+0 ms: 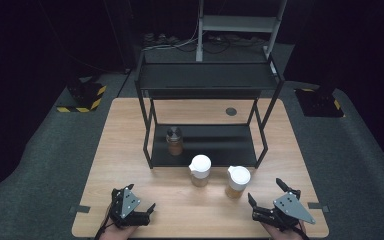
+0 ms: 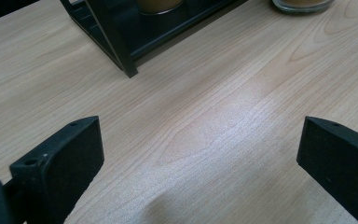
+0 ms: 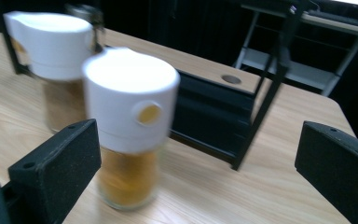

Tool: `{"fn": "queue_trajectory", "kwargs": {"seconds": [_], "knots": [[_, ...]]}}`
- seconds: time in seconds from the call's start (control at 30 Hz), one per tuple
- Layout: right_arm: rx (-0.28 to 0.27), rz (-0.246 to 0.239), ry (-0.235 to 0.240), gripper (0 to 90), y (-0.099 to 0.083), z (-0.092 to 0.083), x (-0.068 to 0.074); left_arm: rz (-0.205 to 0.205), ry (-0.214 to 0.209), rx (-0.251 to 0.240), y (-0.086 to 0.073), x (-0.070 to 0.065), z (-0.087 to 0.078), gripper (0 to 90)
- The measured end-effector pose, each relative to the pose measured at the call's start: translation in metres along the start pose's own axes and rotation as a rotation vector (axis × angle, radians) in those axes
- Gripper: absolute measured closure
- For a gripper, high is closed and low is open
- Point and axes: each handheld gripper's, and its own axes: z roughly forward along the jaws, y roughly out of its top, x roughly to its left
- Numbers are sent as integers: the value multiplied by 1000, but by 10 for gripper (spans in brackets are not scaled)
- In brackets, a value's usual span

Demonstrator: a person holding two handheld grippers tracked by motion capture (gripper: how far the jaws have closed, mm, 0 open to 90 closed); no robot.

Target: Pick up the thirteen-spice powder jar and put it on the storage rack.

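Observation:
Two glass jars with white lids and amber contents stand on the wooden table in front of the rack: one [image 1: 200, 170] to the left, one [image 1: 238, 181] to the right. A third jar with a dark lid [image 1: 174, 141] sits on the lower shelf of the black rack [image 1: 205, 80]. My left gripper [image 1: 136, 199] rests open near the front edge, its jaws [image 2: 200, 154] wide apart over bare wood. My right gripper [image 1: 266, 192] is open too, just right of the nearer jar [image 3: 130, 102], which stands close ahead of its left jaw, untouched. The other white-lidded jar [image 3: 51, 51] is behind it.
The rack's front left leg [image 2: 116, 46] stands ahead of my left gripper. A round cable hole [image 1: 231, 111] is in the table behind the rack. Grey carpet surrounds the table, with a metal stand [image 1: 240, 22] beyond it.

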Motion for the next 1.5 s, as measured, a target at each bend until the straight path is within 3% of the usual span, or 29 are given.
{"fn": "queue_trajectory", "kwargs": {"seconds": [0.2, 0.5, 0.6, 0.9, 1.2, 1.5], "knots": [[-32, -15, 39, 0, 8, -3, 11, 9, -2, 4, 1, -1, 0, 9], [-80, -16, 137, 0, 16, -1, 30, 11, -6, 2, 0, 0, 0, 9], [-86, 11, 173, 0, 18, 3, 35, 5, -7, 0, 0, 1, 0, 9], [-84, -23, 189, 0, 20, 17, 59, 10, -10, -2, 0, 1, 0, 10], [-95, -10, 188, 0, 20, 30, 80, 0, -11, -8, -2, 2, -1, 9], [-56, 15, 169, 0, 20, 58, 100, -4, -18, -14, -3, 3, -1, 9]]}}
